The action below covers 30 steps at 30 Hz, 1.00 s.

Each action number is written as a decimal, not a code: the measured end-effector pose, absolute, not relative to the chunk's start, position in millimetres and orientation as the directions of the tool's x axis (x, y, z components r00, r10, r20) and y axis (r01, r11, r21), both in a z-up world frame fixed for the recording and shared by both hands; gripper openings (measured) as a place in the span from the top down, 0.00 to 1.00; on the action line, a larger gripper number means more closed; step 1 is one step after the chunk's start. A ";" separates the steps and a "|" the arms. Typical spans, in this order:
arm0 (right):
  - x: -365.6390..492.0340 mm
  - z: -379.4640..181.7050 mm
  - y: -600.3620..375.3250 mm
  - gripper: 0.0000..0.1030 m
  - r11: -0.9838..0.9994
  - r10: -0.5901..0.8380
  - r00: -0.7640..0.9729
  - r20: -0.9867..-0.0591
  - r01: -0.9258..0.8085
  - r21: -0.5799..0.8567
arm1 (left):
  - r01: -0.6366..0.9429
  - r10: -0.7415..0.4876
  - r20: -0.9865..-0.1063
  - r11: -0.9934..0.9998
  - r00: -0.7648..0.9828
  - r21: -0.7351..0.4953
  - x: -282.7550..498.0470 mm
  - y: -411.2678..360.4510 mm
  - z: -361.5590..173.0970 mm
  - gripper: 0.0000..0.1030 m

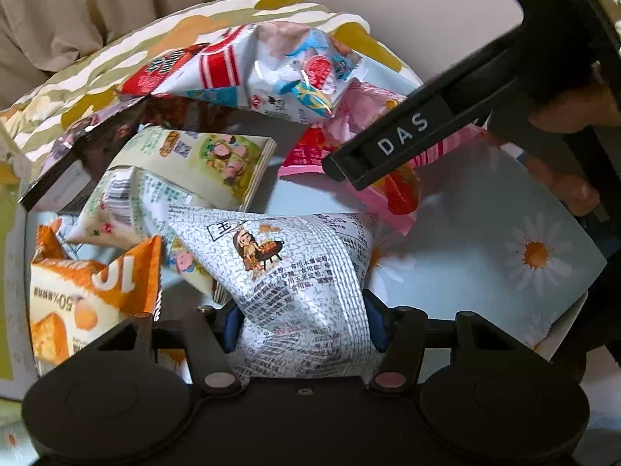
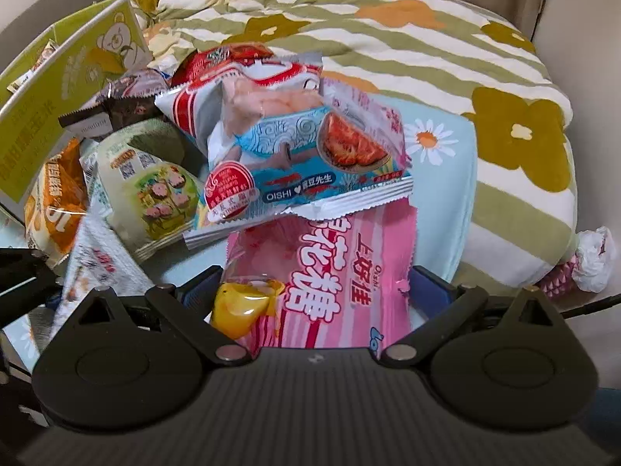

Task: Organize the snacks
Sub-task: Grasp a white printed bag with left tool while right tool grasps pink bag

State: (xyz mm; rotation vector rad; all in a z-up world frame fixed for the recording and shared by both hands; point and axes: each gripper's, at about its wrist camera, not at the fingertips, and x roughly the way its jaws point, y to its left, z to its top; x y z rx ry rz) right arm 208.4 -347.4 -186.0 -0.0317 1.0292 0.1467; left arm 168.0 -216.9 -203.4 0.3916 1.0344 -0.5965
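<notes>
Two packets are in hand: our left hand-held gripper [image 1: 302, 326] pinches the silver snack bag [image 1: 295, 272], and our right hand-held gripper [image 2: 314, 291] stands spread around the pink candy packet [image 2: 341, 275], its pads not clearly pressing. Beyond, the remaining snacks [image 2: 271, 147] lie heaped on the bed's blue daisy cushion [image 2: 446, 178]; sorting seems barely begun.

Beige curtain [image 1: 77, 11]; flowered striped bedding [image 2: 388, 39]; pale wall [image 1: 407, 19].
</notes>
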 end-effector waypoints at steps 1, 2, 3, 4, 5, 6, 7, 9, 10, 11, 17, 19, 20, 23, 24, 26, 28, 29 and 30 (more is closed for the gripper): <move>208.5 -187.8 -346.8 0.00 0.989 0.107 0.505 -0.856 -0.140 0.041 | 0.624 -0.273 -0.885 0.781 0.377 0.025 166.9 -217.0 -203.0 0.38; 208.4 -189.1 -345.2 0.00 0.989 0.103 0.505 -0.857 -0.147 0.033 | 0.620 -0.272 -0.885 0.784 0.378 0.024 166.9 -216.0 -202.8 0.38; 208.4 -189.9 -343.8 0.00 0.988 0.099 0.505 -0.857 -0.155 0.023 | 0.615 -0.271 -0.884 0.788 0.381 0.024 166.6 -215.0 -202.2 0.38; 208.4 -190.7 -342.6 0.00 0.986 0.098 0.503 -0.859 -0.163 0.017 | 0.611 -0.270 -0.883 0.791 0.384 0.025 167.0 -214.7 -201.5 0.38; 207.9 -191.5 -341.6 0.00 0.985 0.107 0.499 -0.860 -0.173 0.022 | 0.608 -0.269 -0.882 0.794 0.387 0.025 166.8 -214.3 -201.2 0.38; 207.4 -192.3 -342.0 0.03 0.984 0.123 0.490 -0.863 -0.176 0.040 | 0.604 -0.269 -0.880 0.797 0.391 0.024 166.4 -213.2 -200.8 0.38; 206.5 -193.0 -342.7 0.08 0.983 0.136 0.486 -0.864 -0.172 0.058 | 0.600 -0.269 -0.879 0.799 0.394 0.025 165.9 -212.7 -200.2 0.38; 203.7 -191.7 -345.6 0.11 0.984 0.146 0.487 -0.861 -0.160 0.076 | 0.595 -0.265 -0.876 0.803 0.402 0.030 159.5 -215.2 -196.9 0.38; 202.0 -190.5 -346.7 0.13 0.984 0.149 0.485 -0.862 -0.155 0.083 | 0.593 -0.264 -0.875 0.805 0.406 0.032 158.7 -215.3 -195.5 0.38; 200.3 -189.3 -347.5 0.13 0.985 0.151 0.481 -0.863 -0.152 0.087 | 0.590 -0.264 -0.874 0.807 0.409 0.033 157.6 -215.5 -193.6 0.38; 184.3 -173.9 -349.2 0.15 0.982 0.175 0.487 -0.856 -0.148 0.117 | 0.574 -0.266 -0.856 0.818 0.444 0.044 140.6 -211.6 -175.7 0.38; 177.2 -168.3 -349.2 0.15 0.981 0.183 0.492 -0.851 -0.149 0.125 | 0.567 -0.267 -0.849 0.823 0.456 0.045 133.8 -210.4 -168.8 0.38; 173.0 -165.1 -348.6 0.15 0.980 0.188 0.495 -0.848 -0.151 0.130 | 0.563 -0.268 -0.845 0.825 0.462 0.046 129.8 -209.2 -164.8 0.38; 160.0 -154.5 -347.3 0.15 0.979 0.196 0.508 -0.839 -0.156 0.133 | 0.543 -0.269 -0.832 0.839 0.485 0.045 117.3 -201.6 -152.9 0.38; 156.0 -150.4 -347.0 0.15 0.978 0.198 0.512 -0.836 -0.158 0.135 | 0.535 -0.271 -0.828 0.844 0.491 0.041 113.8 -198.9 -147.7 0.38; 147.7 -140.8 -345.9 0.15 0.977 0.202 0.523 -0.828 -0.162 0.137 | 0.510 -0.273 -0.813 0.860 0.514 0.034 105.9 -191.1 -135.6 0.38; 140.6 -130.5 -345.3 0.15 0.976 0.209 0.536 -0.818 -0.166 0.141 | 0.482 -0.272 -0.798 0.875 0.538 0.027 100.4 -183.4 -122.3 0.38; 136.8 -123.5 -344.3 0.15 0.975 0.215 0.545 -0.811 -0.172 0.143 | 0.468 -0.269 -0.790 0.884 0.551 0.025 97.3 -179.5 -115.9 0.38; 134.6 -117.7 -344.1 0.15 0.973 0.220 0.553 -0.804 -0.179 0.144 | 0.450 -0.265 -0.778 0.893 0.570 0.026 93.8 -174.4 -108.3 0.38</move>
